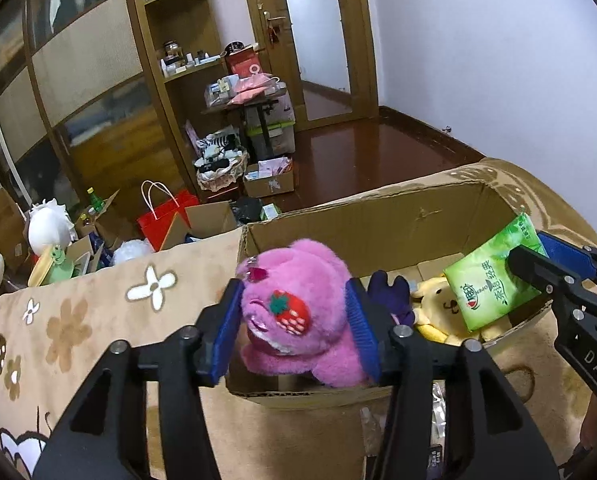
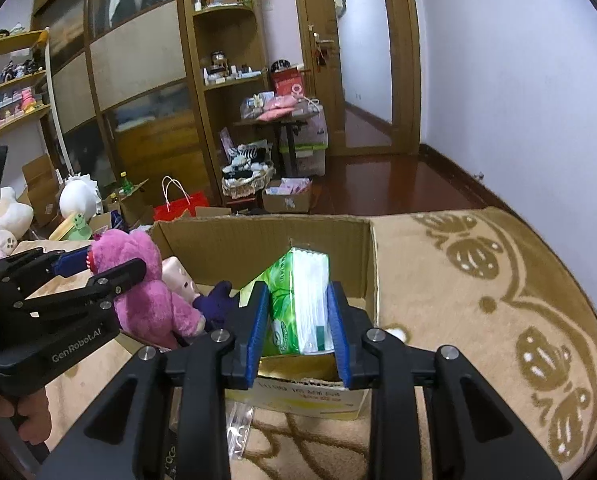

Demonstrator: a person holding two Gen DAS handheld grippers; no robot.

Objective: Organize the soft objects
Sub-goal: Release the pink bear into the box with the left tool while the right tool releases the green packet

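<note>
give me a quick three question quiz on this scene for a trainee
1. Which gripper has the pink plush bear between its pads: left gripper or right gripper?
2. True or false: the green tissue pack lies flat on the floor.
3. What colour is the soft toy already lying in the cardboard box beside the purple one?

Key: 1. left. 2. false, the right gripper holds it over the box. 3. yellow.
</note>
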